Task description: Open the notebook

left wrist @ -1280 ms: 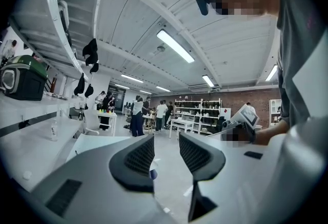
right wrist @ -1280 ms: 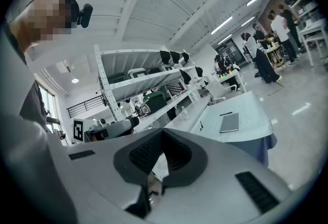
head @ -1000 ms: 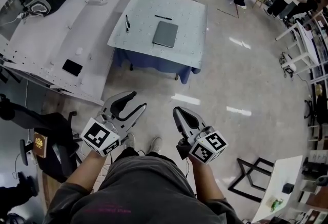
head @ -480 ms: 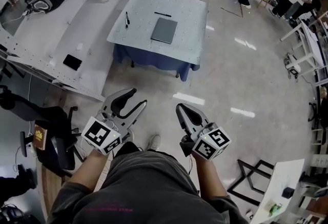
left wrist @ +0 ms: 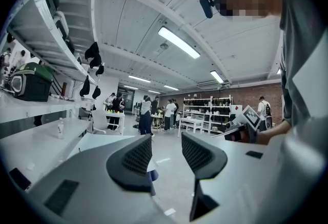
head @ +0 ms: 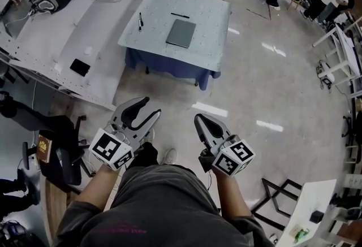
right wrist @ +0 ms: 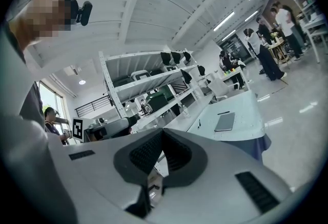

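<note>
Lying shut, flat grey notebook at 12 o'clock, well inside white square worktop edges; open floor between; left tool released, right tool clenched, empty.

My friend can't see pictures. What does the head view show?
Two hand-held grippers, both empty, point toward a small white table across the floor: the left gripper is open and the right gripper is shut. A closed grey notebook lies on the table, with one pen to its left and a second pen beyond it.
</note>
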Demonstrator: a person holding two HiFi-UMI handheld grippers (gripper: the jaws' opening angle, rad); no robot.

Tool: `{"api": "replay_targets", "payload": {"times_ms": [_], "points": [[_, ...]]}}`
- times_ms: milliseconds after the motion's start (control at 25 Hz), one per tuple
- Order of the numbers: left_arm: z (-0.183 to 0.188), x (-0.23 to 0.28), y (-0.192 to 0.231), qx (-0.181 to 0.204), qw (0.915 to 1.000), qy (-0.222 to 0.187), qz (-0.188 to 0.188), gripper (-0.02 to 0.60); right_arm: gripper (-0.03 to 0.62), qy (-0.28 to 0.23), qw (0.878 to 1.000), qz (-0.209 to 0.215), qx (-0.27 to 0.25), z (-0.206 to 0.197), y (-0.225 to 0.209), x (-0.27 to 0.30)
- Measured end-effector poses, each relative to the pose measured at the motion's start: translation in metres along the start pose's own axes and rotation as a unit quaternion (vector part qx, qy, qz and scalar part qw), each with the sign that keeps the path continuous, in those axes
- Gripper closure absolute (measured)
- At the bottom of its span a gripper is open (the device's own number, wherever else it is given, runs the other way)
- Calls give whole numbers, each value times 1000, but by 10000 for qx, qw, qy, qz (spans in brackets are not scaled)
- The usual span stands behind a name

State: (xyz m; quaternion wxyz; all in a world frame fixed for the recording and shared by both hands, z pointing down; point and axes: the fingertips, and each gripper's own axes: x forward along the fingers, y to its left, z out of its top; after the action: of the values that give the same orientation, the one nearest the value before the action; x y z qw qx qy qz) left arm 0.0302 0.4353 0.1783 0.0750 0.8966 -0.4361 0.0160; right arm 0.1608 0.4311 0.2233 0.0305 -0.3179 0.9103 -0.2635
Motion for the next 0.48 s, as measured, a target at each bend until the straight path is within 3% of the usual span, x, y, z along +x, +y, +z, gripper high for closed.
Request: {"api": "replay_targets", "payload": {"times_ms": [480], "points": [[1,37,33,-52,9999,5,-90,399,591,11,9999,-130,20,15,-34,29]]}}
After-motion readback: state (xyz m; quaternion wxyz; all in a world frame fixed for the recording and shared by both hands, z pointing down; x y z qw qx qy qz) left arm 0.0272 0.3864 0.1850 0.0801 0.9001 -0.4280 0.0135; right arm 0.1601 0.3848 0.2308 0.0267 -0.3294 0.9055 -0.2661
